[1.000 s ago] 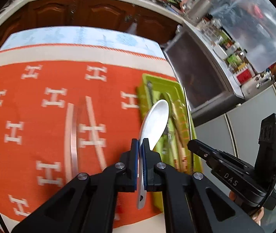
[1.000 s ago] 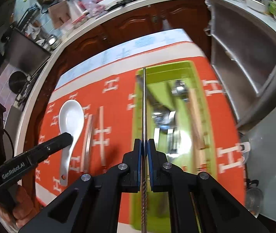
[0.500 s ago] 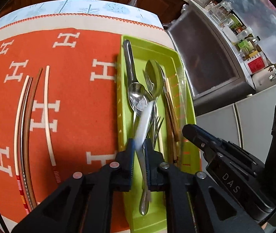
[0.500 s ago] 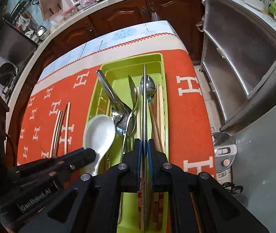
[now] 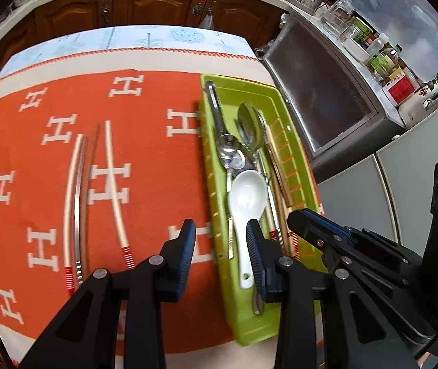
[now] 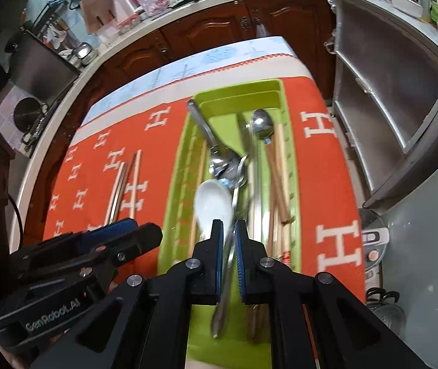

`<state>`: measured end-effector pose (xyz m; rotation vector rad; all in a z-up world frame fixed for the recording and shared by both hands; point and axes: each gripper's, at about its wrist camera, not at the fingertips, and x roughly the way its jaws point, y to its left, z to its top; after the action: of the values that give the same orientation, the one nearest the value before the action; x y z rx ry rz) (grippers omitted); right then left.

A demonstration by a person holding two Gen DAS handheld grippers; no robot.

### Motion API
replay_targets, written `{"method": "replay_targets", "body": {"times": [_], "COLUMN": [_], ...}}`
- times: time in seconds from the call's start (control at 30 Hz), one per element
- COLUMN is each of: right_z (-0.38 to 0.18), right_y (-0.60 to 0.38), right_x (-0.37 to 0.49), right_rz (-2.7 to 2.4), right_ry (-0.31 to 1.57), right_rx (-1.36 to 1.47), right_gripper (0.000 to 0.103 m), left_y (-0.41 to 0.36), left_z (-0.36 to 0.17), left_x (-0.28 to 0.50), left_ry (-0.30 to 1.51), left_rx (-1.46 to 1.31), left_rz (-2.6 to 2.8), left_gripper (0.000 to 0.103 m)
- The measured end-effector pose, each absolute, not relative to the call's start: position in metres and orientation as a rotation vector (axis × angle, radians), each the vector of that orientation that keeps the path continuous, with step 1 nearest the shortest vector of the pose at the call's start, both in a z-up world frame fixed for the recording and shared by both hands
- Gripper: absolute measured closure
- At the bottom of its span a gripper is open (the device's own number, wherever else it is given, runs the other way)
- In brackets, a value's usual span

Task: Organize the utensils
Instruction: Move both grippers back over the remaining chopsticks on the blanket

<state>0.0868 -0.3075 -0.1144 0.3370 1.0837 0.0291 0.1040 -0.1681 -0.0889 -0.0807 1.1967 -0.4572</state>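
Both jaws just opened, empty: white spoon and chopstick dropped into green tray. Four chopsticks left mid-tabletop.

Dark wooden cabinet doors beneath a pale countertop, steel open-front cabinet at the right (shelves bare), cluttered jars above

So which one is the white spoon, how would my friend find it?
Start at the orange cloth with white H letters, then go to the green tray at its right side. The white spoon lies inside, on top of the shiny metal spoons. It is the only white, fat, round-bowled one.
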Motion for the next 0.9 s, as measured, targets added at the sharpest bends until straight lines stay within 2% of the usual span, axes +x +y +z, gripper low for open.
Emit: {"method": "replay_targets", "body": {"times": [0.27,0.47,0.7,0.9], "right_z": [-0.106,-0.096,-0.086,-0.091], "right_y": [-0.274,-0.246,-0.215,-0.193], "right_x": [0.065,0.06,0.065,0.075], "right_rz": [0.093,0.13,0.17,0.19], "right_ry": [1.071,1.056,1.043,1.059], "right_rx": [0.362,0.332,0.281,0.245], "right_gripper": [0.095,0.086,0.086,0.086], "left_y": [-0.126,-0.093,-0.062,-0.042], "left_z": [-0.076,-0.07,-0.069,-0.078], "left_x": [0.092,0.09,0.091,0.095], "left_ry": [1.139,1.106,1.091,1.106], "left_rx": [-0.022,0.002,0.003,-0.01], "left_rz": [-0.393,-0.329,-0.259,-0.202], "left_gripper": [0.068,0.068,0.06,0.059]}}
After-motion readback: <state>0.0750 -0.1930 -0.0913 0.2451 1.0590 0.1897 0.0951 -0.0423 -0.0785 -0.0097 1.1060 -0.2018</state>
